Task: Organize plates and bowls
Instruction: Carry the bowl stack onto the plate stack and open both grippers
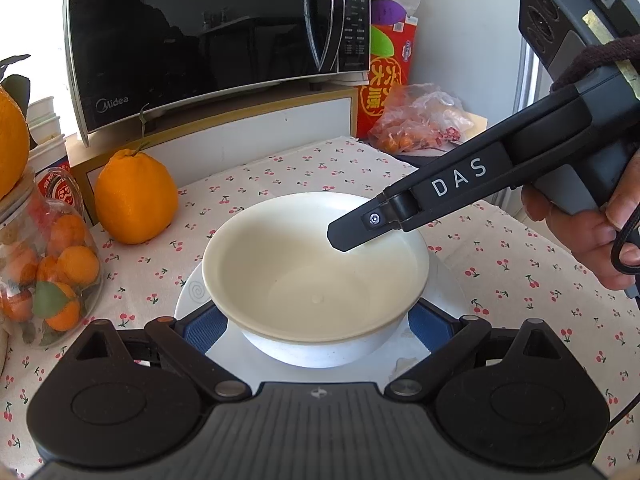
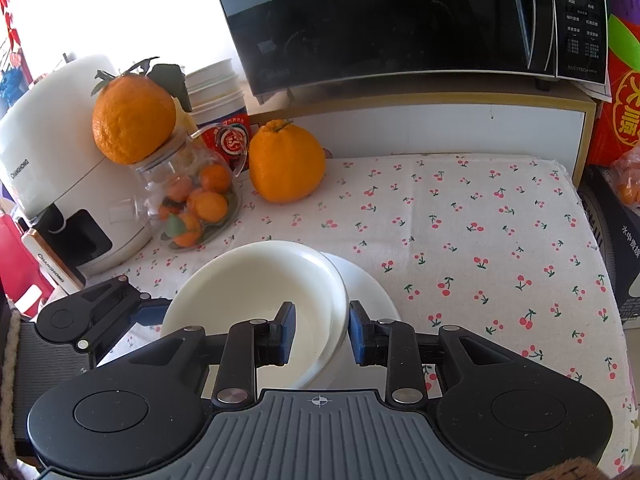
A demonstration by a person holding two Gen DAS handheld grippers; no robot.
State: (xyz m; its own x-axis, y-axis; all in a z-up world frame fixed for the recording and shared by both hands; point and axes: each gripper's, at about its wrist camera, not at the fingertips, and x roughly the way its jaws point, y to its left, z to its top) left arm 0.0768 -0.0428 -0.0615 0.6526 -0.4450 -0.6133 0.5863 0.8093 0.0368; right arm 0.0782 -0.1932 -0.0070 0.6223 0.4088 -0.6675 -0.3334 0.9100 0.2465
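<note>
Where writing can be read, "Midea" is seen on the black microwave point(image 1: 208, 40), "DAS" on the right gripper point(image 2: 322, 330), and "CHANGHONG" on the white appliance point(image 2: 60, 168) at the left of the table. Red packaging with yellow Chinese characters point(image 1: 382, 88) is stood beside the microwave. A glass jar point(image 2: 192, 200) is filled with small oranges, and a large orange point(image 2: 134, 120) is balanced on its mouth; a second large orange point(image 2: 286, 162) is set just beside it on the cherry-print tablecloth point(image 2: 480, 220). A clear bag of small orange fruit point(image 1: 416, 124) is laid at the far right.

The cream bowl point(image 1: 316, 264), empty, is nested in a white bowl point(image 1: 312, 350), which is stood on a white plate point(image 1: 192, 292) near the table's front. The right gripper's jaws are set narrow astride the cream bowl's rim, one pad inside and one outside, with gaps visible at both. The left gripper point(image 1: 316, 332) is held wide around the white bowl; whether its pads touch cannot be told.
</note>
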